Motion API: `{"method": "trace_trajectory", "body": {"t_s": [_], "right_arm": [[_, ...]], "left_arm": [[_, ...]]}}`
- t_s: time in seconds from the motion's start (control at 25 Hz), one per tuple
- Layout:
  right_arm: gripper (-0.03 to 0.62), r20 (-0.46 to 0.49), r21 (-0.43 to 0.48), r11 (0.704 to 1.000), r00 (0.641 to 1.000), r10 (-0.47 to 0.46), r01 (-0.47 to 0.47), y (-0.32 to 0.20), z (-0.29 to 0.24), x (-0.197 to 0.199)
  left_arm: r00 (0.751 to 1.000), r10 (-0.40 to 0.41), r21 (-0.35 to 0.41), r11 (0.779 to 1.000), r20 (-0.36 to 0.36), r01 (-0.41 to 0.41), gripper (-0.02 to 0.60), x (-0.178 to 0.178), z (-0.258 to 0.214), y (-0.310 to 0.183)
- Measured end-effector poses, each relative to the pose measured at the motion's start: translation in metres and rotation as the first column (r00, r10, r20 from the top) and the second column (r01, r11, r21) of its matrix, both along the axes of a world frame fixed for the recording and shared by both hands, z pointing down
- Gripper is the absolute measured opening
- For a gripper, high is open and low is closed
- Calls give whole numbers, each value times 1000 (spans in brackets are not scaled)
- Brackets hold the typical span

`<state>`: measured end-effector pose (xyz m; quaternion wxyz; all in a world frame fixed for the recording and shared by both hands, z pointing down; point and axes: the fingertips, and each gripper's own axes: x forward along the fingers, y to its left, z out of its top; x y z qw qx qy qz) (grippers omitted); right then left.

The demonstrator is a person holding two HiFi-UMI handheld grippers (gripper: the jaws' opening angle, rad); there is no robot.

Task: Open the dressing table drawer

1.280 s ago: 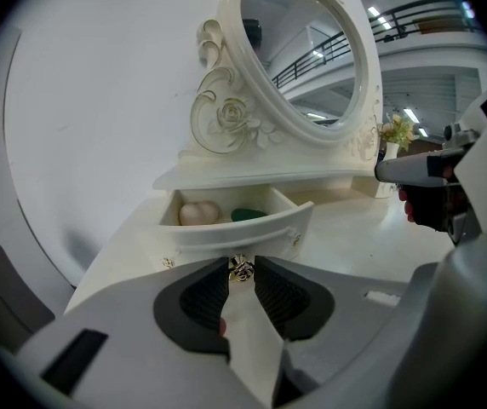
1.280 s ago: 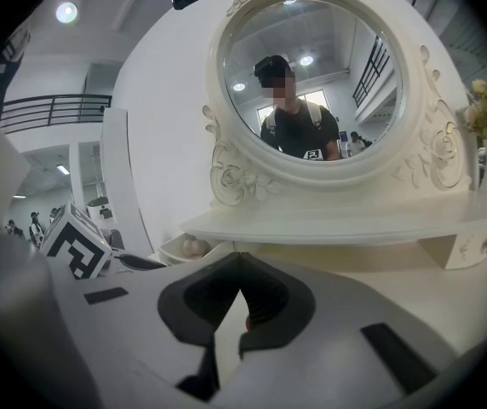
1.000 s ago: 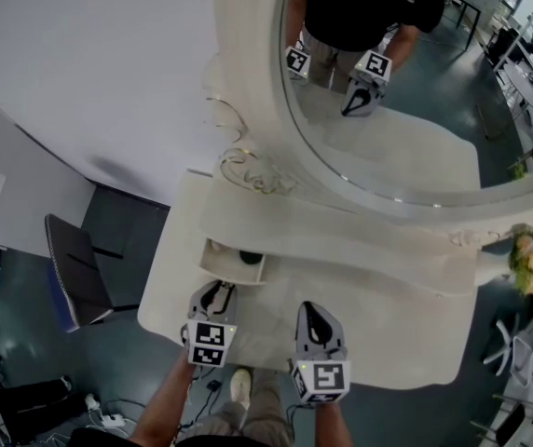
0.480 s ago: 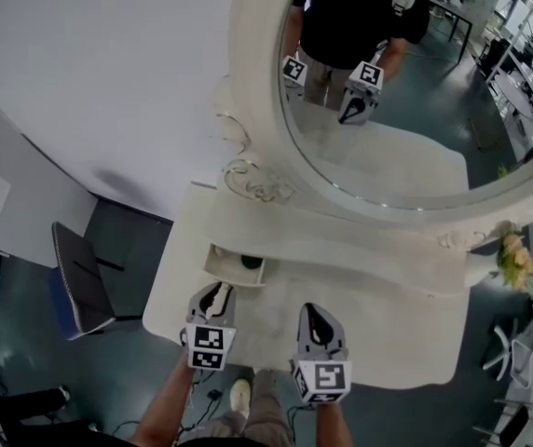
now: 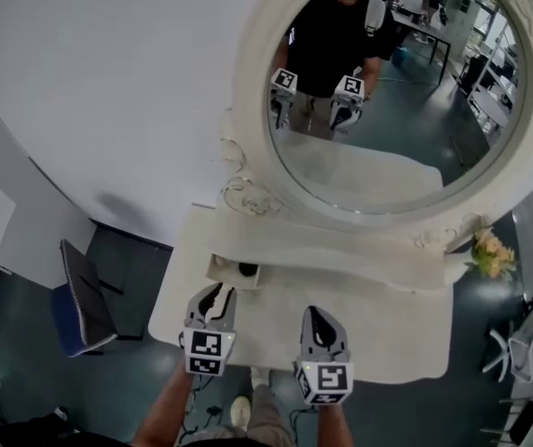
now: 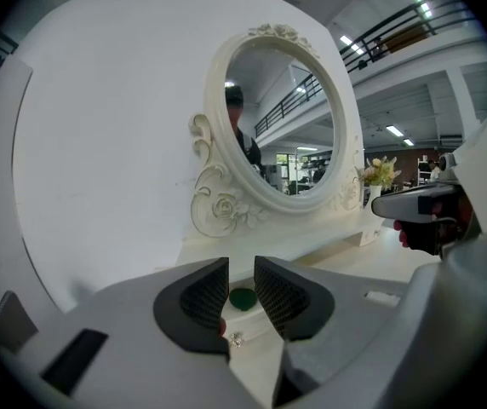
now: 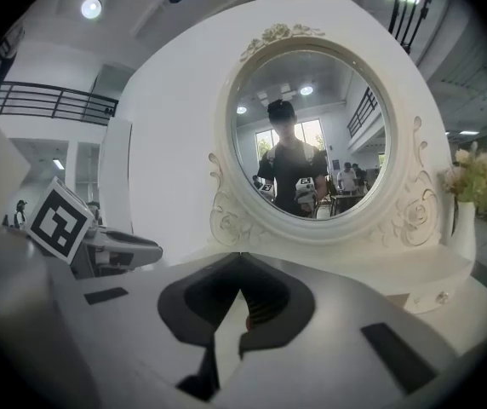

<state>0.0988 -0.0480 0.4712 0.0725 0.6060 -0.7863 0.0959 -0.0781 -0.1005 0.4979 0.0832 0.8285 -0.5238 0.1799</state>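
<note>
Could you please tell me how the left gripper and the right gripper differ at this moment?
The left gripper has its fingers apart; the right gripper has its fingers closed together. The left gripper faces the open drawer; the right gripper faces the mirror. Both hold nothing.

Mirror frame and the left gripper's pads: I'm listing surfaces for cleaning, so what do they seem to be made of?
The mirror frame looks cream-white and matte, likely painted wood or moulded resin. Its raised roses and scrolls fit either, so the look leaves it open. The pads of the left gripper look like dark rubber, judging by their fine gridded texture.
</note>
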Motion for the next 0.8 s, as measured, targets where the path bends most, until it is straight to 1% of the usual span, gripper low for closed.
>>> {"method": "trace_trajectory", "body": {"t_s": [0.16, 0.36, 0.56, 0.8], "right_arm": [[-2, -1, 36, 999, 1000, 30, -30, 18, -26, 6], [-2, -22, 80, 995, 998, 60, -58, 43, -57, 9], [-2, -34, 111, 991, 996, 85, -81, 72, -83, 11], [-2, -35, 143, 986, 995, 97, -92, 107, -104, 2]], "left_arm": [[999, 27, 56, 998, -25, -25, 94, 6, -37, 16], [997, 62, 107, 993, -46, -57, 94, 10, -74, 39], [993, 95, 153, 985, -67, -84, 92, 16, -105, 68], [988, 128, 203, 973, -86, -108, 85, 17, -134, 105]]}}
